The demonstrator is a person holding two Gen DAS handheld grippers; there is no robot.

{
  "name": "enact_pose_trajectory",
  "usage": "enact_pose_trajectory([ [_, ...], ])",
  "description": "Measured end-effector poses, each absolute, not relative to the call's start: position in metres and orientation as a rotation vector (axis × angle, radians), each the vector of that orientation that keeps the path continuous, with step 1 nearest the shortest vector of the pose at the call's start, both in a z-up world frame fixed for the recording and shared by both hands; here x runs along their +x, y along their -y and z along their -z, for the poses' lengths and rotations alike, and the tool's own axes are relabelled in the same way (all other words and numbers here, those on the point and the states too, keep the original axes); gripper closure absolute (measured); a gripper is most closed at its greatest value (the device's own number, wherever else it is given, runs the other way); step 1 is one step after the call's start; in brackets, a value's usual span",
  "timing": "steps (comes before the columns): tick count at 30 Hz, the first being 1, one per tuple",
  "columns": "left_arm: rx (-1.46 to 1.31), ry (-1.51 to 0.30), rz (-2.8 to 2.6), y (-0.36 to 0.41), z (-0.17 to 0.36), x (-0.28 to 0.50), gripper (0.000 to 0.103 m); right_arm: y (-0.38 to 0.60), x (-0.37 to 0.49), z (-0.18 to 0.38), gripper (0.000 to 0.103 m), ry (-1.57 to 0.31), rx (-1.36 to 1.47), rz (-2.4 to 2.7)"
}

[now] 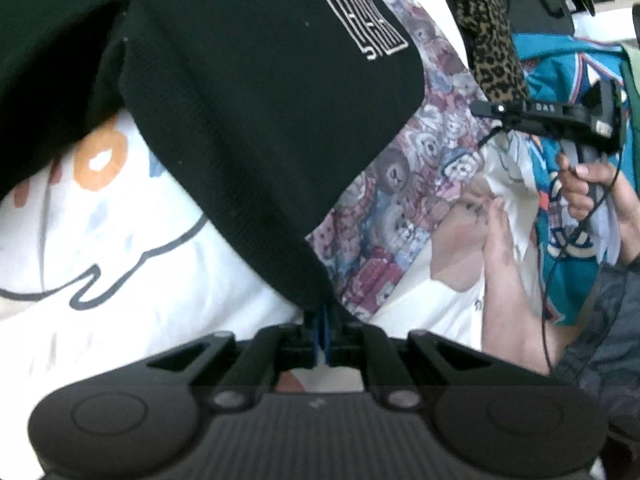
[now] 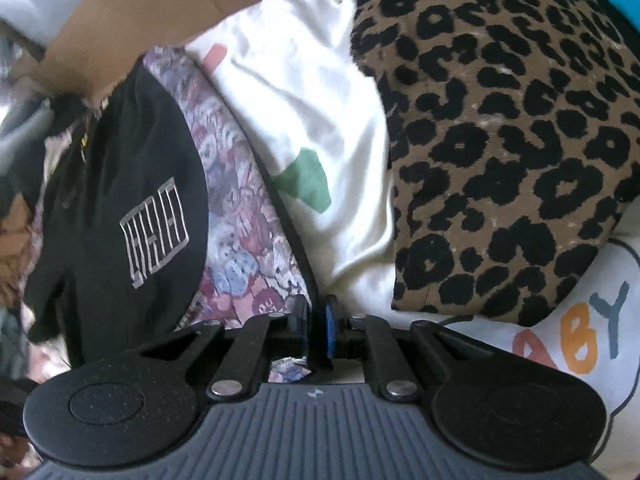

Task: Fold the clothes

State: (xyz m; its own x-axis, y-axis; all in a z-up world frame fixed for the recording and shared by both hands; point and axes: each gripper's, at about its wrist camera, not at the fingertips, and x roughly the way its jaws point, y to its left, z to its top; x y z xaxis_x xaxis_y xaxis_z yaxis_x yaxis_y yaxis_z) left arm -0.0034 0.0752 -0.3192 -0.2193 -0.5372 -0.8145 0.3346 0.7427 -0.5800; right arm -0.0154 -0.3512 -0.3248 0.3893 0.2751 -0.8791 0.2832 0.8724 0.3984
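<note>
Between left gripper [image 1: 322,330] pads: ribbed black garment [image 1: 248,120] pinched | right gripper [image 2: 316,326]: seemingly nipping bear-print cloth [image 2: 244,216] hem

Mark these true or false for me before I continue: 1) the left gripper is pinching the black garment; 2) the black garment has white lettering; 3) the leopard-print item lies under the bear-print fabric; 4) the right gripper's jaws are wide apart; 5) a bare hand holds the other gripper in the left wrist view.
1) True: the left gripper is shut on the black garment.
2) True.
3) False: the leopard-print item lies on white fabric, apart from the bear-print fabric.
4) False: the right gripper is nearly closed, at the bear-print fabric's dark edge.
5) True: the hand grips its handle.
</note>
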Motion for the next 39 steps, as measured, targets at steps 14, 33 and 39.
enact_pose_trajectory([
  [14, -0.162, -1.595, 0.874, -0.065, 0.316, -0.009, 0.101, 0.369, -0.018, 0.322, 0.095, -1.202, 0.55, 0.041],
  [33, -0.054, -1.459, 0.883, -0.063, 0.269, 0.015, 0.083, 0.35, -0.021, 0.281, 0.075, -1.104, 0.426, 0.015],
  [39, -0.021, -1.371, 0.818, -0.061, 0.245, 0.038, 0.074, 0.319, -0.013, 0.286, 0.075, -1.081, 0.449, -0.066],
])
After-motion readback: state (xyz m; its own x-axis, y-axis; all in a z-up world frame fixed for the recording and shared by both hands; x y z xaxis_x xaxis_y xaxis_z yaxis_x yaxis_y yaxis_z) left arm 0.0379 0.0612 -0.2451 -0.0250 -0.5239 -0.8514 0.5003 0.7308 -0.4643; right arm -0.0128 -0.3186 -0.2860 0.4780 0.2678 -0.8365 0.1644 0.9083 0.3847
